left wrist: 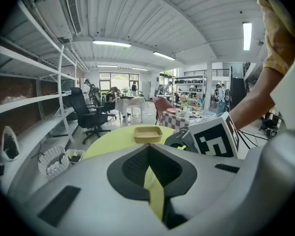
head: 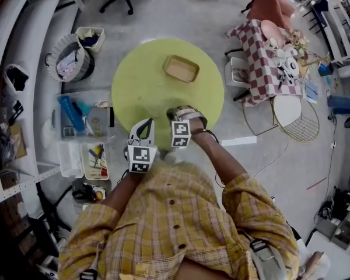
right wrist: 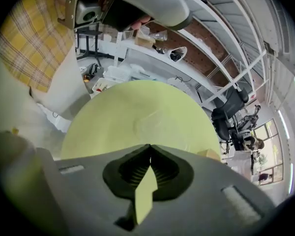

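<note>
Tray [head: 181, 68]: tan, shallow, looks empty. It lies flat, open side up, on the round yellow-green tabletop [head: 141, 83], about 1 o'clock from the tabletop's centre. Nothing touches it. With a flat base on a flat top, I'd judge it stable where it is.

Left claw [head: 144, 123]: over the near rim at roughly 6 o'clock, aimed toward 12. The left gripper view shows it closed and empty, tips meeting. The yellow sliver below the tips is only tabletop seen through the hollow behind them. It's held low and level, which I think is why the tray [left wrist: 148, 133] sits dead centre in that camera, well apart from the tips.

Right claw [head: 178, 114]: just beside the left one, slightly further in over the tabletop. It's also closed with nothing clamped. Its view runs across bare tabletop toward the wall shelving, so I read it as angled to about 10 o'clock, off the tray. Both are held close to the person's body, so I'd guess the arms are at rest.

Around the tabletop, on the floor:
- wicker basket [head: 70, 57] at 10 o'clock
- clear bins [head: 84, 121] of tools at 9
- checkered table [head: 258, 60] at 2
- wire chair [head: 296, 120] at 3
</note>
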A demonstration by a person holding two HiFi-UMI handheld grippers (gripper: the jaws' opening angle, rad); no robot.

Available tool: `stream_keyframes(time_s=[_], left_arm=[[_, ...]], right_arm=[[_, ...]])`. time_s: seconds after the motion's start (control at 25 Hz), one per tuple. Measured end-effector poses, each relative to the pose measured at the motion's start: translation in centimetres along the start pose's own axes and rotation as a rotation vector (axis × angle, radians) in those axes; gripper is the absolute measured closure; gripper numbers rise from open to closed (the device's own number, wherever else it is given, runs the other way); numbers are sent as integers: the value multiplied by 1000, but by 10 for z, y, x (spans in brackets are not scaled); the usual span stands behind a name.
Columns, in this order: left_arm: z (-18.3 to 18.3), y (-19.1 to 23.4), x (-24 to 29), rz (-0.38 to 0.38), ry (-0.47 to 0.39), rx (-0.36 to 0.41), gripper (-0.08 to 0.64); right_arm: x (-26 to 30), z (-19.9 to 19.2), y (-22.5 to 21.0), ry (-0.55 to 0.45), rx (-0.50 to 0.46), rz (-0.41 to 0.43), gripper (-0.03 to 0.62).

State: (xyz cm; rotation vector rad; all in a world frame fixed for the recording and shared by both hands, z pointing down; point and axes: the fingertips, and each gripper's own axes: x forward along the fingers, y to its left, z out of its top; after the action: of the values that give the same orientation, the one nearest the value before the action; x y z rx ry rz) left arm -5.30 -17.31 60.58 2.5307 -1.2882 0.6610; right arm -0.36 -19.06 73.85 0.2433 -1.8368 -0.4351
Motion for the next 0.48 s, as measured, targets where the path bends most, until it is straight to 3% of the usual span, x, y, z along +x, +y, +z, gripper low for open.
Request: stream_keyframes(time_s=[0.28, 0.36, 0.48], left_arm=[[-4, 5, 5, -9, 16, -1, 557], [-5, 9, 7, -8, 20, -5, 557], [-5, 10, 10, -11, 26, -5, 557]], right_arm=[[22, -8, 2, 41, -124, 49, 590], [27, -8, 1, 46, -139, 67, 528], [32, -7, 0, 48, -165, 82, 528]])
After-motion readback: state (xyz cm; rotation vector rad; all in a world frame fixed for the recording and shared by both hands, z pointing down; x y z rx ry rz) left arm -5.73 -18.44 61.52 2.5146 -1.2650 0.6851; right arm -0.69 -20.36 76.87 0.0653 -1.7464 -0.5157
